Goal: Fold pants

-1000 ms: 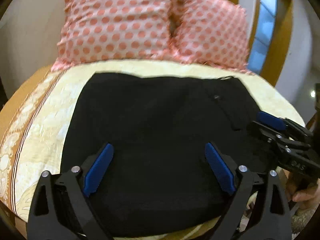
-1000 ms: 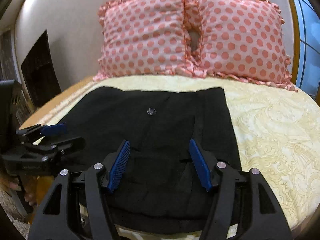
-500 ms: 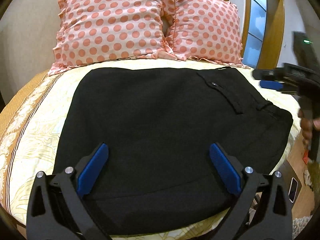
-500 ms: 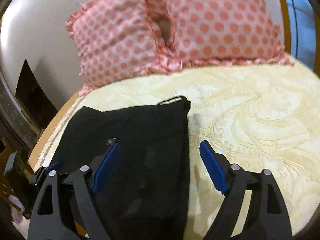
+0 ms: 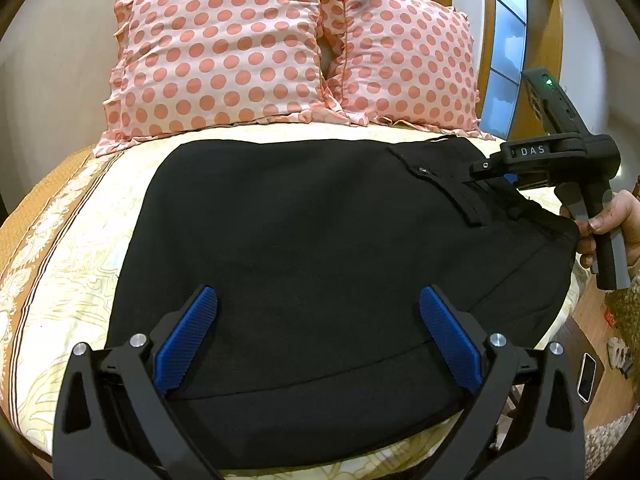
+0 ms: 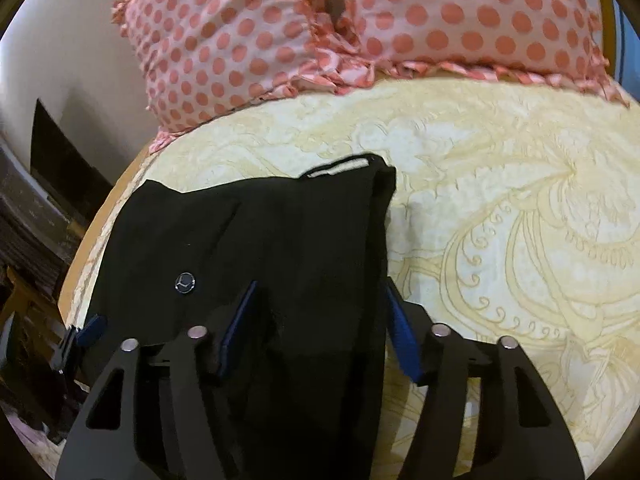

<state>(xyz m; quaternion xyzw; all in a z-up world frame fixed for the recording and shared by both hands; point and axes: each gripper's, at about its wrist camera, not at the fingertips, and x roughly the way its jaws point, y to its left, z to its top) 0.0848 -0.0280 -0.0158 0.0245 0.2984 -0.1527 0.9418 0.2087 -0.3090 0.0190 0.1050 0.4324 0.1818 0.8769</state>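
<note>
Black pants (image 5: 320,248) lie folded flat on the yellow patterned bed sheet (image 5: 64,264). My left gripper (image 5: 316,336) is open and hovers over their near hem, empty. My right gripper (image 6: 320,328) is open with its jaws either side of the pants' waistband edge (image 6: 344,264), near the bed's right side. A metal button (image 6: 184,282) shows on the pants in the right wrist view. The right gripper's body also shows in the left wrist view (image 5: 552,160), held by a hand at the far right.
Two pink polka-dot pillows (image 5: 224,52) lean at the head of the bed, also in the right wrist view (image 6: 248,40). A window (image 5: 508,48) and wooden frame stand to the right. A phone (image 5: 586,376) lies on the floor beside the bed.
My right gripper has swung from the pants' near hem to their right waistband edge and come down over it. The left gripper has stayed open over the near hem.
</note>
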